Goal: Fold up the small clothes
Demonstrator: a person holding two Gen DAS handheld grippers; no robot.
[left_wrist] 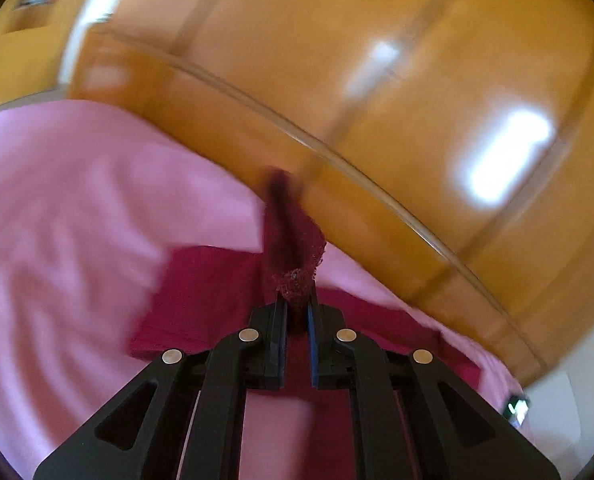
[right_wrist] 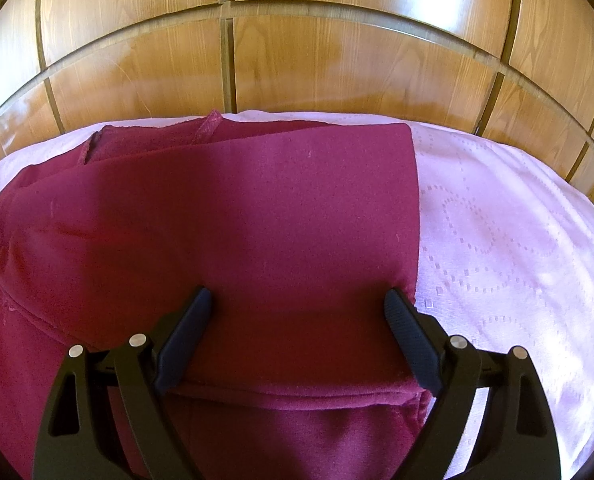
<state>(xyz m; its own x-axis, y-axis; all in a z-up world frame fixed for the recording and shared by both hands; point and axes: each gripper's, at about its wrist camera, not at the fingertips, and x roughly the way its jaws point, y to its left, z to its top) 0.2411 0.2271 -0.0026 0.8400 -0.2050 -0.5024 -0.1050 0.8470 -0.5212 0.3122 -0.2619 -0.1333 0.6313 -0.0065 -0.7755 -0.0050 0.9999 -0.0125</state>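
Note:
A dark red garment (right_wrist: 257, 220) lies partly folded on a pink bedcover (right_wrist: 497, 240). My right gripper (right_wrist: 299, 300) is open, its fingers resting on the garment near its right front corner, with nothing held between them. In the left wrist view, which is blurred, my left gripper (left_wrist: 296, 304) is shut on a bunched lacy edge of the same garment (left_wrist: 293, 256) and holds it lifted above the rest of the cloth (left_wrist: 205, 304) on the bedcover (left_wrist: 65, 200).
A glossy wooden headboard or panelled wall (right_wrist: 297, 60) rises right behind the bed; it also shows in the left wrist view (left_wrist: 377, 80). Bare pink bedcover stretches to the right of the garment. A small dark object (left_wrist: 517, 408) sits at the far right edge.

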